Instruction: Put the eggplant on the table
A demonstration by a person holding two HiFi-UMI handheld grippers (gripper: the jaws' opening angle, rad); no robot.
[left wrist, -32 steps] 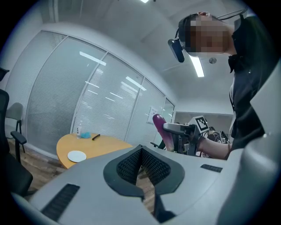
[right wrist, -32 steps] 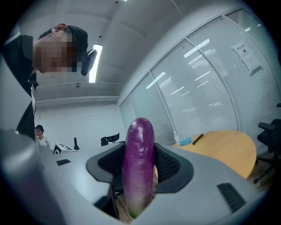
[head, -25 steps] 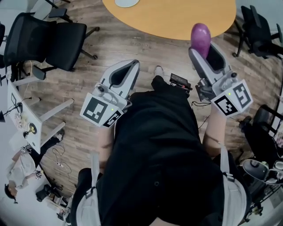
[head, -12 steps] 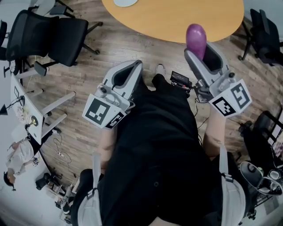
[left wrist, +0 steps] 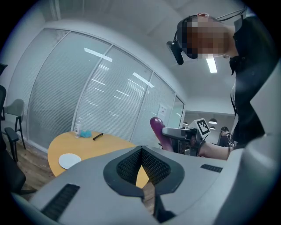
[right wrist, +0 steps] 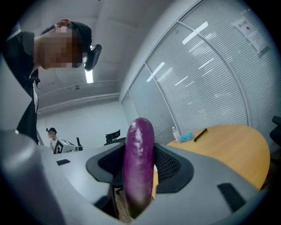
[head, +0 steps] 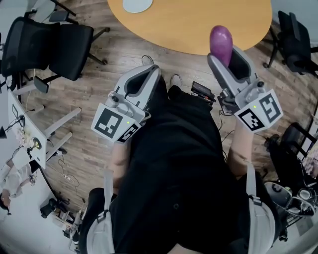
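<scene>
Purple eggplant (head: 221,42) stands upright, clenched in the right claw (head: 227,55) at the near edge of the wooden tabletop (head: 184,22) (left claw (head: 147,74) closed, empty), so this is the carry; next, likely, reach over the tabletop, lower and release.

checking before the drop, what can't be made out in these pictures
- Eggplant lower end: right gripper view, hidden inside the right gripper.
- White plate: head view, cut off by the top edge.
- Dark stick on the table: left gripper view, too small to identify.
</scene>
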